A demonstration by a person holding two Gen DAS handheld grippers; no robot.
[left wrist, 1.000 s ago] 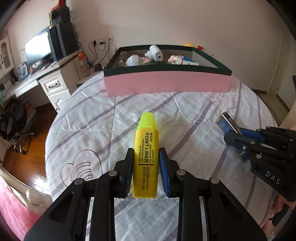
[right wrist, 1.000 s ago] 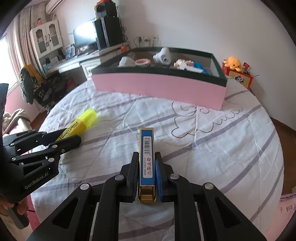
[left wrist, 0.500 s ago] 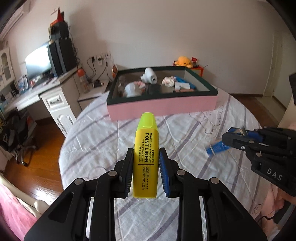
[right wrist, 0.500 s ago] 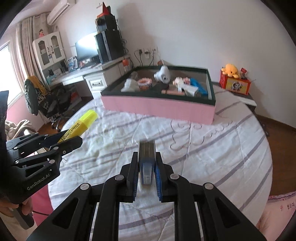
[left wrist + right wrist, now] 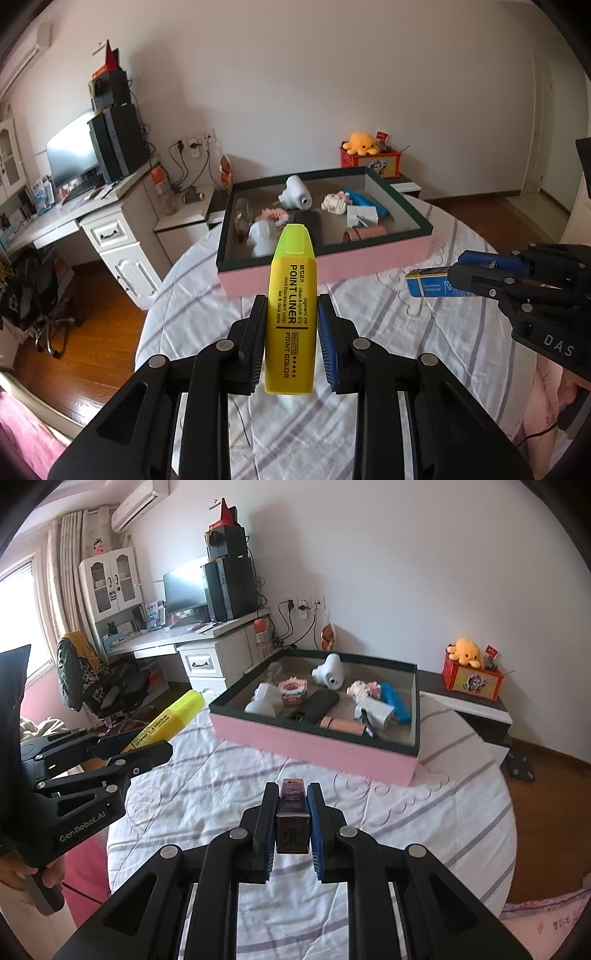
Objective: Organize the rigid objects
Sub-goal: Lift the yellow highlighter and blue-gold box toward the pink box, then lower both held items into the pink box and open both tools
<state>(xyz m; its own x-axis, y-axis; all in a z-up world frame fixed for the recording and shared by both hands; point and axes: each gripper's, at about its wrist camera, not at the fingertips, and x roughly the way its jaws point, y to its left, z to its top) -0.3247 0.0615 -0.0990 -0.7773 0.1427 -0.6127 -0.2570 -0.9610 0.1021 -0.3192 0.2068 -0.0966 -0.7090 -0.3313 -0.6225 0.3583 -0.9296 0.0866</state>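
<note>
My left gripper (image 5: 291, 321) is shut on a yellow highlighter (image 5: 293, 306) that points away from me, held above the striped bedsheet. My right gripper (image 5: 292, 805) is shut on a small blue box (image 5: 292, 821), seen end-on between the pads. Each tool shows in the other's view: the right gripper (image 5: 476, 275) with the blue box (image 5: 430, 284) at the right, the left gripper (image 5: 147, 749) with the highlighter (image 5: 170, 718) at the left. Ahead sits a pink tray with a dark rim (image 5: 384, 260) (image 5: 314, 747) holding several small items.
The round bed's sheet (image 5: 424, 812) spreads under both grippers. A white desk (image 5: 110, 225) with a monitor stands at the left, an office chair (image 5: 85, 675) beside it. An orange plush on a red box (image 5: 471, 668) sits at the back right. Wooden floor surrounds the bed.
Both grippers have risen from the sheet with the highlighter and the blue box held. The tray's inside now shows from above, and the blue box has tilted end-on.
</note>
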